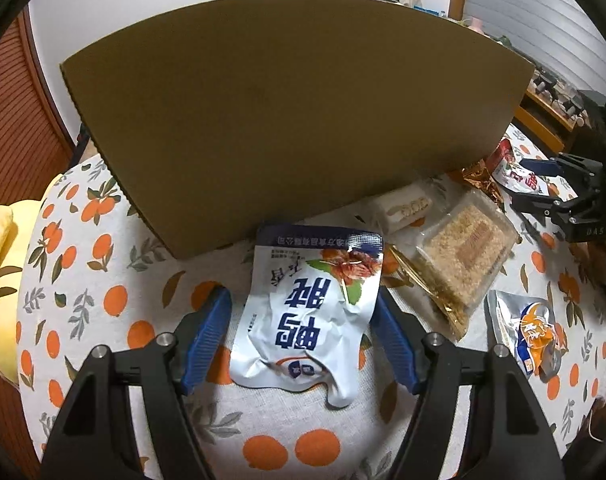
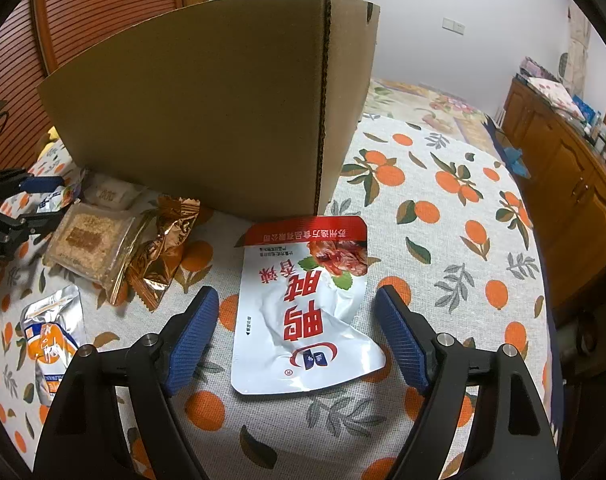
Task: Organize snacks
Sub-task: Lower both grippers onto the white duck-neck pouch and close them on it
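Two grippers hang over a desk [image 2: 443, 240] covered with an orange-print cloth, each angled down at its own snack. Nearest the left gripper [image 1: 303, 308], a blue-topped pouch [image 1: 311, 312] lies flat and crumpled between the blue fingers [image 1: 207, 332]; the right-hand pad looks at or very near the pouch's edge while the left-hand one stands clear, so nothing is pinched yet. The right gripper [image 2: 295, 312] likewise straddles a red-topped pouch [image 2: 303, 312], fingers [image 2: 191, 332] wide apart with cloth showing on both sides. Both seem lined up so a closing squeeze would catch each pouch across its width.

Further out lie more loose snacks: a silver and orange packet [image 2: 51, 336], a clear-wrapped crumbly cake [image 2: 89, 244], a gold foil wrapper [image 2: 163, 248] and a pale wrapped pastry [image 2: 111, 196], clustered between the two hands.

Beyond them all stands a tall cardboard box [image 2: 207, 120], its wall just behind the pouches. It is probably where the snacks are meant to go, which would explain why the pouches sit so close to its foot.
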Motion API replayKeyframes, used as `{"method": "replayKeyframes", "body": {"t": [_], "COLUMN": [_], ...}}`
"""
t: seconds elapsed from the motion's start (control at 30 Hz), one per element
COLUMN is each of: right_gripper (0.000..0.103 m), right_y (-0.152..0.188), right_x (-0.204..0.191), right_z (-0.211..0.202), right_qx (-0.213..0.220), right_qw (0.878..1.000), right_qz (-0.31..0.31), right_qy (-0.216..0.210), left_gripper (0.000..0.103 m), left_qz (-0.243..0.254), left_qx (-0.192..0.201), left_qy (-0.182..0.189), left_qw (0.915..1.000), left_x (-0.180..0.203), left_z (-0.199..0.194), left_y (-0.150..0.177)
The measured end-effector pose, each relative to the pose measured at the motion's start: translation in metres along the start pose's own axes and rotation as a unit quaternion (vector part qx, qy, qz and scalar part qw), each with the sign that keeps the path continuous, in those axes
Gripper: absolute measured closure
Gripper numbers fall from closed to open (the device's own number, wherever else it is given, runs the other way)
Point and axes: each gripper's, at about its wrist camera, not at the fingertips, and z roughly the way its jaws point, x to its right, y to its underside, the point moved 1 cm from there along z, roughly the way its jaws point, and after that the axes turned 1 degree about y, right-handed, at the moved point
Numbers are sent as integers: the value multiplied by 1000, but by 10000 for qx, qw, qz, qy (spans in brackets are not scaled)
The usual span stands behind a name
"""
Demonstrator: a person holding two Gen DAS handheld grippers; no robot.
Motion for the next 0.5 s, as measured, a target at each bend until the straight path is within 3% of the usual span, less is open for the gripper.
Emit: {"method": "replayKeyframes", "body": {"t": [0.27, 0.5], "right_gripper": [19, 18], "right_y": [0, 0], "right_x": [0, 0], "right_z": [0, 1], "right_qx": [-4, -3], "right_qw": [10000, 10000], "right_qz": [0, -2], "right_qy": [2, 10], "left_gripper": [44, 45], "left_qz": [-3, -159], "left_qx": [11, 77], "left_qy": [-43, -47], "left_qw": [10000, 9998], "left_x": [2, 2], "left_z": [-7, -18], "left_y": [8, 25]}}
